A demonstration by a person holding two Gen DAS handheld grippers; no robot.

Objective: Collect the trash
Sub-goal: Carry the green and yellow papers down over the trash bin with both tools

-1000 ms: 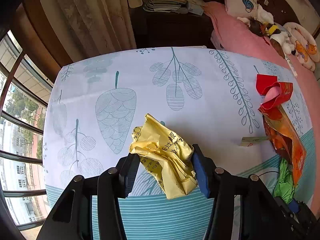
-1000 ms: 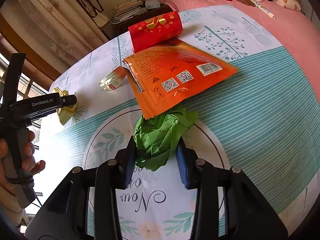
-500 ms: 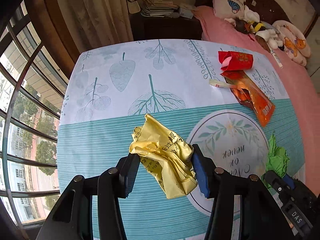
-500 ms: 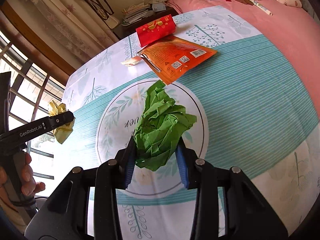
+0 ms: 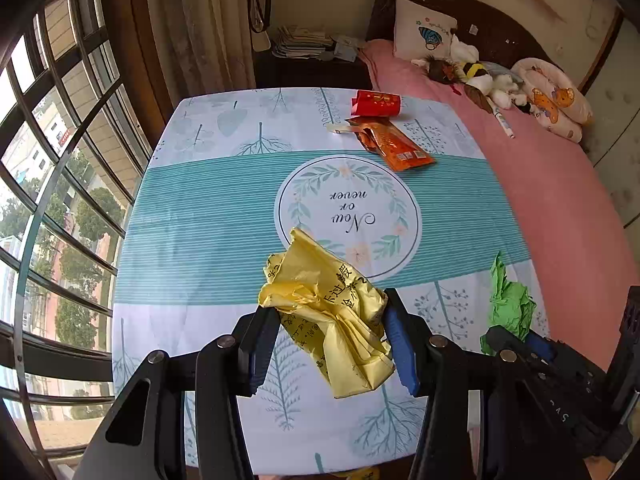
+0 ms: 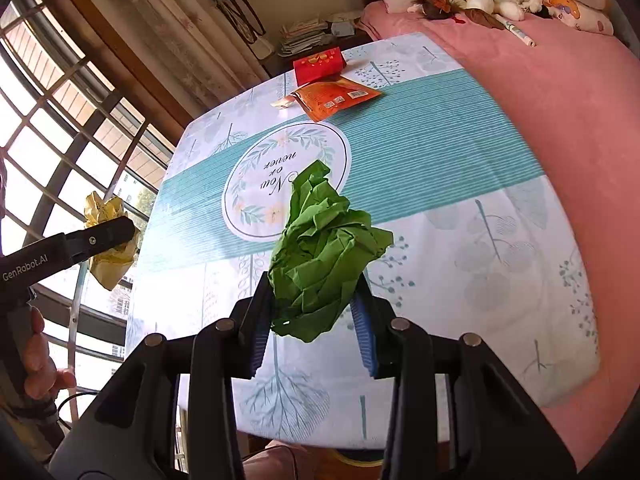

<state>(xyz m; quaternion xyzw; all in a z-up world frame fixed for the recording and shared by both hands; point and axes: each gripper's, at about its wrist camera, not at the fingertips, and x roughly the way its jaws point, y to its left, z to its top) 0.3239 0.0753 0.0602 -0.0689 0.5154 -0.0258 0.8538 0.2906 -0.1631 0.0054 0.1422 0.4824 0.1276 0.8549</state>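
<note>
Both my grippers have pulled up and back from the table [image 5: 192, 208] since a second ago. My left gripper [image 5: 326, 340] squeezes the crumpled yellow wrapper [image 5: 332, 316] in the air. My right gripper [image 6: 316, 312] squeezes the green paper ball [image 6: 324, 264]. Far across the table lie an orange packet [image 5: 394, 148], a small wrapper [image 5: 340, 129] and a red box [image 5: 376, 104].

Leaf-print tablecloth [image 5: 200, 220] — red packet [image 5: 376, 104], orange pouch [image 5: 396, 148], small wrapper [image 5: 338, 129] together at its far end.
</note>
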